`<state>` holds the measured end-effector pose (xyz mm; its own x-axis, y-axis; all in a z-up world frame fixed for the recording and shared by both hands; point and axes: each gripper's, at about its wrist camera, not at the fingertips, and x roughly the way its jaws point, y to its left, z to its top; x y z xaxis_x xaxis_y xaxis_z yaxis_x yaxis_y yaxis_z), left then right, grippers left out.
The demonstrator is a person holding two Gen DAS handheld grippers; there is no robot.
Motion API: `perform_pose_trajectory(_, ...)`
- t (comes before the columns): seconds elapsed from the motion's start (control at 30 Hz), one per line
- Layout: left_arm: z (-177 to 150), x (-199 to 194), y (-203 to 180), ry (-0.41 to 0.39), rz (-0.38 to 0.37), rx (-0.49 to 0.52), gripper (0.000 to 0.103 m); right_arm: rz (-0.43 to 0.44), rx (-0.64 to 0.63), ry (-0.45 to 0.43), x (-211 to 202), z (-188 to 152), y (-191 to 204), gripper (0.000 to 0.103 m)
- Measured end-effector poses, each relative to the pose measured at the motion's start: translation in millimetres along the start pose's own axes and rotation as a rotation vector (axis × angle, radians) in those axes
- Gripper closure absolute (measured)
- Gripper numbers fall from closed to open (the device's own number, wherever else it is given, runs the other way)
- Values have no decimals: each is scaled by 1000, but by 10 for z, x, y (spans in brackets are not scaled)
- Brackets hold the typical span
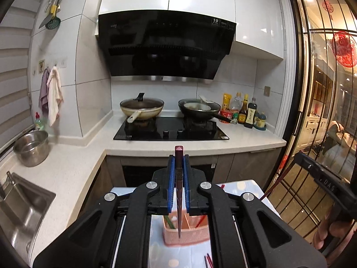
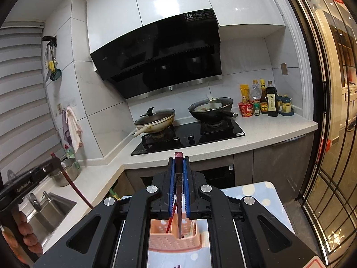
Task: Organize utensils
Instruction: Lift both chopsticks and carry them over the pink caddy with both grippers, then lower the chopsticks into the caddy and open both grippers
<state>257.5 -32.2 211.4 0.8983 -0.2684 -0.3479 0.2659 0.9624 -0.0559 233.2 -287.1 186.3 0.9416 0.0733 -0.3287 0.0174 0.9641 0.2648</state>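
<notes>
Both grippers, left (image 1: 178, 159) and right (image 2: 178, 160), have fingers clamped on one dark chopstick each (image 1: 179, 192) (image 2: 179, 192), tips above the pink basket (image 1: 187, 237) (image 2: 176, 241); a loose pinch could let either swing and miss its compartment.

kitchen's pretty lived-in: black range hood (image 1: 166, 44) over a gas hob (image 1: 170, 128), lidded cream wok (image 1: 141, 108) on the left burner, black wok (image 1: 199, 109) on the right, sauce bottles (image 1: 244, 111) beside it, steel pot (image 1: 32, 148) near the sink (image 1: 22, 203), towels (image 1: 52, 96) hanging on the wall
</notes>
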Motion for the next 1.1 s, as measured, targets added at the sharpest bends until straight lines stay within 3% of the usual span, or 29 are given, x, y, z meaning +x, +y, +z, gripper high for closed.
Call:
perform_pose_trajectory(0.17,59,329,-25,18,-3,2,96,-4,-5,53,469,-26,-7,96)
perform_pose_trajectory(0.37,-121,708,8,80,9,-2,96,8,5,152,931,-281,-45,96)
perform_pose_trajectory(0.57,-307,925,94,137,20,-22,96,0,-11,193,1119,-471,-18,96)
perform_pose_trajectory(0.63,-347,950,117,147,21,-31,95,-3,-4,185,1115,-493,-24,90)
perform_pose_trajectory(0.67,-363,954,124,147,27,-37,92,-8,-2,183,1109,-497,-21,83)
perform_pose_trajectory(0.7,-375,947,137,148,31,-44,81,-6,1,177,1083,-491,-23,76)
perform_pose_trajectory(0.8,-390,891,156,131,50,-60,52,-7,-1,158,984,-490,-18,70)
perform_pose_trajectory(1.1,-516,560,221,144,78,-71,40,24,-16,159,520,-598,52,64)
